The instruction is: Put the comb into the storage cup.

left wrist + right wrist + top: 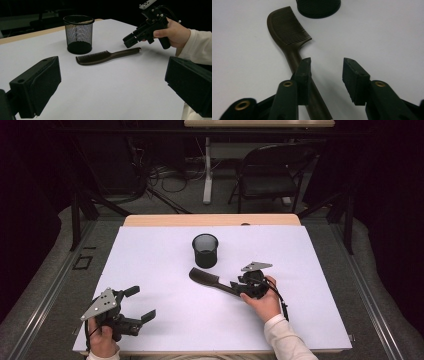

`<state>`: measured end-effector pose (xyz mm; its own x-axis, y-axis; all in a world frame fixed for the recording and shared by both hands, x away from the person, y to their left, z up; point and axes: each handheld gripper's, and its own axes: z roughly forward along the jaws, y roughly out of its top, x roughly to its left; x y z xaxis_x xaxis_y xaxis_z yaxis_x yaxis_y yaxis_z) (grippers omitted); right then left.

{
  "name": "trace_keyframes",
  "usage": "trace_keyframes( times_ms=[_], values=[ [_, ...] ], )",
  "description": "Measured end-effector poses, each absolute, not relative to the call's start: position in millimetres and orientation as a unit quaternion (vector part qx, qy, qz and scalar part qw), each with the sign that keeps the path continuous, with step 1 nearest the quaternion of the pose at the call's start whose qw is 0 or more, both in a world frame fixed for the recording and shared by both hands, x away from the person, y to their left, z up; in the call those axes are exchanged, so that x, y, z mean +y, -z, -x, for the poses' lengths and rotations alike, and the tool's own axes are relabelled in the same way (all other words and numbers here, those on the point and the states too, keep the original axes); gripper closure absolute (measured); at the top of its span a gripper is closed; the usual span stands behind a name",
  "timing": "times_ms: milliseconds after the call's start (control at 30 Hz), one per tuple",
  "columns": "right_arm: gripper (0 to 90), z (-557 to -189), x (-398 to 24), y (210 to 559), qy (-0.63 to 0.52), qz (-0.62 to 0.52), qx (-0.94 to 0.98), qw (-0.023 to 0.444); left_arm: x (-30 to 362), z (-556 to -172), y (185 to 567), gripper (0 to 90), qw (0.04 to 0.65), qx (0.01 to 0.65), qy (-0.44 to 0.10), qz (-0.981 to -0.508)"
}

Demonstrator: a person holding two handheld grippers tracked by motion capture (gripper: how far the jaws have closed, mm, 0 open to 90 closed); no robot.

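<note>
Dark brown plastic comb [287, 32] flat on white table [165, 315]: light, stiff, probably slick; grip its handle, right gripper [325, 67] released, jaws parted above it.

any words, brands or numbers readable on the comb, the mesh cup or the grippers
None can be read.
comb: plain dark plastic, no print or embossing visible.
mesh cup: bare black wire mesh, no label.
left hand-held gripper and right hand-held gripper: black parts, brass eyelets and a grey plate with holes, no lettering visible.
white table cover: blank.
</note>
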<state>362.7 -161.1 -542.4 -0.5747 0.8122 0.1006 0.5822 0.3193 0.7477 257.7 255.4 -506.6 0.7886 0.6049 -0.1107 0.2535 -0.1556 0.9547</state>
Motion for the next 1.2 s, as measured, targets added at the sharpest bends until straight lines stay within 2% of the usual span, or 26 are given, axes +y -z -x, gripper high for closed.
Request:
trace_keyframes(
  times_ms=[433, 933, 1200],
  values=[
    [41.7, -364, -162, 536, -0.39, -0.419, 0.807, 0.142, 256, -258, 507, 0.5, 0.584, 0.283, -0.147, -0.747],
    [35.8, -363, -162, 529, -0.387, -0.408, 0.813, 0.15, 255, -258, 507, 0.5, 0.584, 0.284, -0.148, -0.746],
    [21.4, -364, -163, 526, -0.363, -0.398, 0.828, 0.153, 255, -258, 507, 0.4, 0.583, 0.284, -0.148, -0.747]
  ],
)
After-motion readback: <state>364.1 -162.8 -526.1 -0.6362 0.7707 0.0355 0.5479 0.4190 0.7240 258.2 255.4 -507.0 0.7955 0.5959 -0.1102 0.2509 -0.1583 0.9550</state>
